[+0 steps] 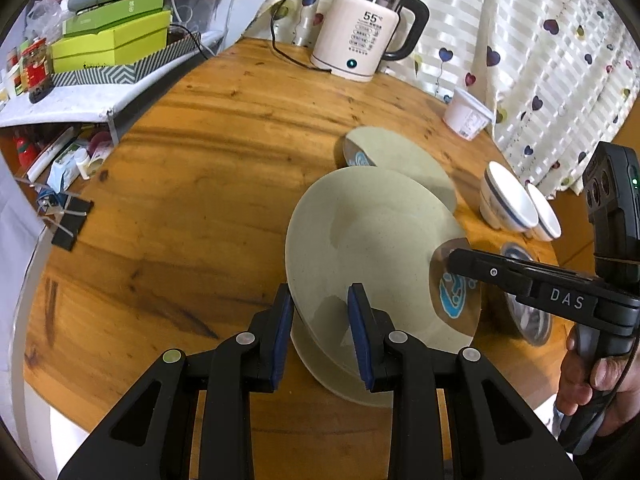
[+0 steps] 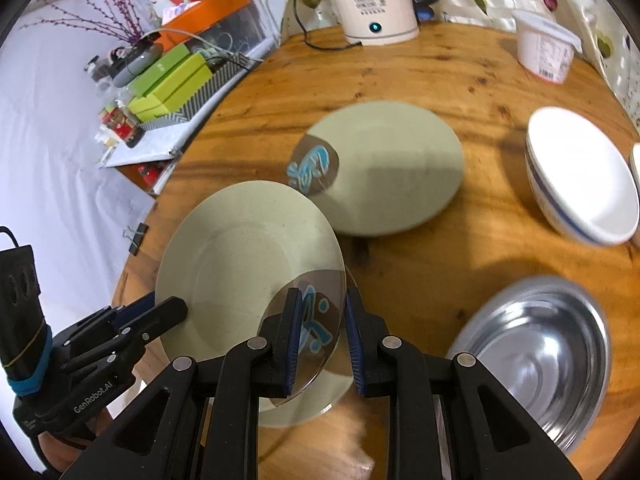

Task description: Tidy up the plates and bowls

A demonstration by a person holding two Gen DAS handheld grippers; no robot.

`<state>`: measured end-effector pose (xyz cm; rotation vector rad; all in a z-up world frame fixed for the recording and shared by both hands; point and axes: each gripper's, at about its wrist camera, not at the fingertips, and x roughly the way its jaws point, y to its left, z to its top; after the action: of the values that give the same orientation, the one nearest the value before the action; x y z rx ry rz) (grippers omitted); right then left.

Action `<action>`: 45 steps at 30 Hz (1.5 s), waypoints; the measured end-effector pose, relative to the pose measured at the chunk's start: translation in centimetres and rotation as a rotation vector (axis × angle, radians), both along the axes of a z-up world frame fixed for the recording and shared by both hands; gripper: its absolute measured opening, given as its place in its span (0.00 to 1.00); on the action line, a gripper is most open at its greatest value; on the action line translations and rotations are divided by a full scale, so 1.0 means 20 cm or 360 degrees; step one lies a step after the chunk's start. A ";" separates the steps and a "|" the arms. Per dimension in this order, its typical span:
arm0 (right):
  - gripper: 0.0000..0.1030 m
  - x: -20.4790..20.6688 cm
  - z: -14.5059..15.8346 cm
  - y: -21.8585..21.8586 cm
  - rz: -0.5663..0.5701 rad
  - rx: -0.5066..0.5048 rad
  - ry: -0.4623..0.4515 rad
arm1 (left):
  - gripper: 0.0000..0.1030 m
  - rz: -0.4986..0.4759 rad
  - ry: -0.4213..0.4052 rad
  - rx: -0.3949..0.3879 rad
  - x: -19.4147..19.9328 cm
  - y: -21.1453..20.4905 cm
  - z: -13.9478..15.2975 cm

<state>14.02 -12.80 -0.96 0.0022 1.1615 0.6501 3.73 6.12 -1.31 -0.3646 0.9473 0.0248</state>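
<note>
A pale green plate [image 1: 372, 240] with a round clear sticker is held tilted above the wooden table [image 1: 192, 184] by both grippers. My left gripper [image 1: 320, 320] straddles its near rim, jaws around the edge. My right gripper [image 2: 322, 336] straddles the opposite rim at the sticker [image 2: 316, 316]; it also shows in the left wrist view [image 1: 472, 264]. A second green plate [image 2: 396, 164] lies flat on the table beyond. White bowls with a blue stripe [image 2: 580, 184] stand at the right. A steel bowl [image 2: 536, 356] sits near right.
A white electric kettle [image 1: 360, 32] with its cord stands at the table's far edge. A white tub [image 1: 466, 114] is by the curtain. A cluttered shelf with green boxes [image 1: 108, 40] lies left. A binder clip [image 1: 72, 220] grips the table's left edge.
</note>
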 end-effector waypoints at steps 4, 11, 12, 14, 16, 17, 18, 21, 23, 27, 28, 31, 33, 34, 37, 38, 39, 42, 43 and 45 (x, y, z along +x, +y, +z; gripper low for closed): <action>0.21 -0.03 -0.03 -0.02 -0.0009 -0.0013 0.0014 | 0.28 -0.0005 0.0025 0.0007 -0.01 -0.02 -0.03; 0.21 -0.05 -0.06 -0.05 -0.0026 -0.0013 0.0034 | 0.28 -0.0010 0.0048 0.0020 -0.02 -0.05 -0.05; 0.21 -0.05 -0.06 -0.05 -0.0028 -0.0012 0.0040 | 0.28 -0.0009 0.0053 0.0025 -0.02 -0.05 -0.05; 0.21 -0.04 -0.08 -0.05 -0.0034 -0.0012 0.0053 | 0.28 -0.0011 0.0056 0.0029 -0.03 -0.06 -0.06; 0.21 -0.04 -0.08 -0.05 -0.0038 -0.0015 0.0055 | 0.28 -0.0010 0.0062 0.0028 -0.03 -0.06 -0.06; 0.21 -0.05 -0.08 -0.05 -0.0040 -0.0016 0.0047 | 0.28 -0.0010 0.0061 0.0026 -0.03 -0.06 -0.06; 0.21 -0.05 -0.08 -0.05 -0.0039 -0.0021 0.0042 | 0.28 -0.0009 0.0061 0.0035 -0.03 -0.06 -0.06; 0.21 -0.05 -0.08 -0.04 -0.0039 -0.0029 0.0029 | 0.28 -0.0009 0.0061 0.0050 -0.03 -0.06 -0.07; 0.21 -0.05 -0.08 -0.03 -0.0033 -0.0039 0.0014 | 0.28 -0.0004 0.0065 0.0064 -0.03 -0.07 -0.07; 0.22 -0.06 -0.08 -0.02 -0.0024 -0.0069 -0.0020 | 0.28 -0.0001 0.0067 0.0090 -0.03 -0.08 -0.07; 0.22 -0.06 -0.08 -0.01 -0.0022 -0.0080 -0.0030 | 0.28 -0.0001 0.0066 0.0096 -0.03 -0.08 -0.07; 0.22 -0.07 -0.08 0.00 -0.0017 -0.0108 -0.0061 | 0.28 0.0000 0.0065 0.0108 -0.03 -0.09 -0.06; 0.22 -0.07 -0.08 0.00 -0.0011 -0.0123 -0.0077 | 0.29 0.0001 0.0064 0.0111 -0.03 -0.09 -0.06; 0.23 -0.08 -0.08 0.00 -0.0009 -0.0128 -0.0083 | 0.30 0.0001 0.0065 0.0110 -0.03 -0.09 -0.06; 0.23 -0.08 -0.08 0.01 0.0000 -0.0142 -0.0101 | 0.30 0.0002 0.0065 0.0122 -0.03 -0.09 -0.06; 0.23 -0.08 -0.08 0.01 0.0003 -0.0146 -0.0107 | 0.30 0.0003 0.0064 0.0124 -0.03 -0.09 -0.06; 0.23 -0.08 -0.08 0.01 0.0005 -0.0148 -0.0112 | 0.30 0.0001 0.0065 0.0127 -0.03 -0.09 -0.06; 0.23 -0.08 -0.08 0.01 0.0008 -0.0147 -0.0121 | 0.31 -0.0003 0.0065 0.0139 -0.02 -0.09 -0.06; 0.23 -0.08 -0.09 0.01 0.0008 -0.0147 -0.0123 | 0.32 -0.0004 0.0067 0.0144 -0.02 -0.09 -0.06; 0.23 -0.09 -0.08 0.01 0.0010 -0.0146 -0.0128 | 0.34 -0.0004 0.0071 0.0157 -0.02 -0.10 -0.06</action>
<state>12.27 -12.60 -2.61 -0.1046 1.1130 0.5970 3.29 4.19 -2.56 -0.2727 0.9871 0.0774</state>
